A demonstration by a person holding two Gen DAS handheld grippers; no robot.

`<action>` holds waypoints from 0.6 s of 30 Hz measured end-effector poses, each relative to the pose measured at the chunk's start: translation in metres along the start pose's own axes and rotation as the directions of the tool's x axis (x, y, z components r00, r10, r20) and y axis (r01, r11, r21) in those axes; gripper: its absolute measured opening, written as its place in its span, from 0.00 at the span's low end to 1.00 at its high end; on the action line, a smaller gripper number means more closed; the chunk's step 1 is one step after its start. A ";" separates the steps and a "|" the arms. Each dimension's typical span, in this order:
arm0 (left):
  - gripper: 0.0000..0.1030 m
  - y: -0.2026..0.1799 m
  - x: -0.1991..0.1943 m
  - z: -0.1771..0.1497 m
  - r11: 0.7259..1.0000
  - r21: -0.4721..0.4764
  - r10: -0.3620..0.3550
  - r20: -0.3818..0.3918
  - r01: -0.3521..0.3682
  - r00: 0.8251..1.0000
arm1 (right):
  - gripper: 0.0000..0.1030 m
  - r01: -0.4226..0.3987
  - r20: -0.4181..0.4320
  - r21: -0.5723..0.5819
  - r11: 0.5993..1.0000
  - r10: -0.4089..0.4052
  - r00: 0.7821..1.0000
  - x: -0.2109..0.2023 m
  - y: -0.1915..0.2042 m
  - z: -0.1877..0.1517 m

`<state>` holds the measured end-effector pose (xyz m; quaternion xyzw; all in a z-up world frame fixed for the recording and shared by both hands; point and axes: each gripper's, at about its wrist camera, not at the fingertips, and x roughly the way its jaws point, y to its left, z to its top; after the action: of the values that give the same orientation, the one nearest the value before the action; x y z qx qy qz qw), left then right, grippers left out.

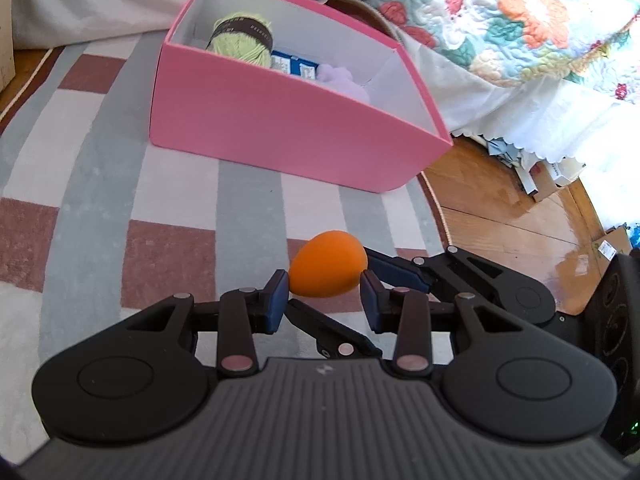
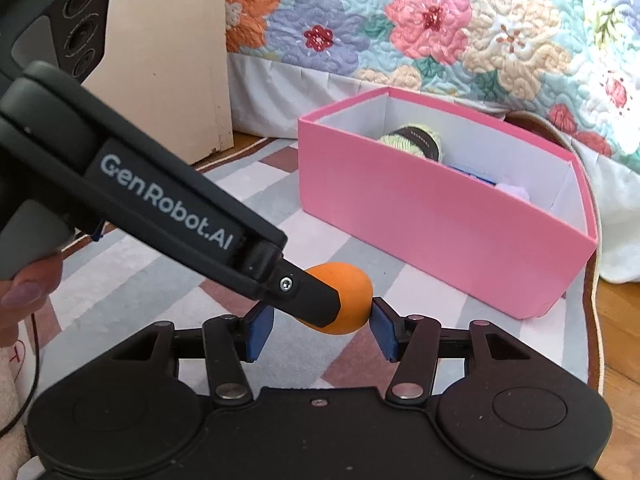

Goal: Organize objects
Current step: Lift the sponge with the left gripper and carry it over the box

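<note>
Grippers meet over rug: left gripper (image 1: 325, 295) pinches orange egg (image 1: 328, 264); right gripper (image 2: 322, 330) spread (pink box (image 1: 280, 128) behind).

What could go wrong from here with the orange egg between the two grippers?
1. The orange egg is round and looks smooth, and the left gripper seems to pinch only its near edge, so it could slip onto the rug.
2. The right gripper straddles the same egg with its jaws parted. Pulling away could knock it loose.
3. The pink box already holds yarn, so the egg might bounce off.
</note>
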<state>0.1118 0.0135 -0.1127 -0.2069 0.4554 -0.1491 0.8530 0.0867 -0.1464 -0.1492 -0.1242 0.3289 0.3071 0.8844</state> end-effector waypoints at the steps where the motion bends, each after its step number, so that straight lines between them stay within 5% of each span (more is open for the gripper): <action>1: 0.36 -0.001 -0.002 0.000 1.000 0.002 -0.002 0.003 0.002 1.000 | 0.58 -0.002 0.004 -0.003 1.000 0.002 1.000 -0.003 0.000 0.001; 18: 0.36 -0.030 -0.033 0.013 0.998 0.015 -0.056 0.054 0.056 0.997 | 0.51 0.045 0.063 -0.003 0.999 -0.045 0.997 -0.034 -0.006 0.018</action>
<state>0.1031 0.0047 -0.0683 -0.2180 0.4249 -0.1703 0.8619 0.0793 -0.1587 -0.1135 -0.1236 0.2972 0.2914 0.9008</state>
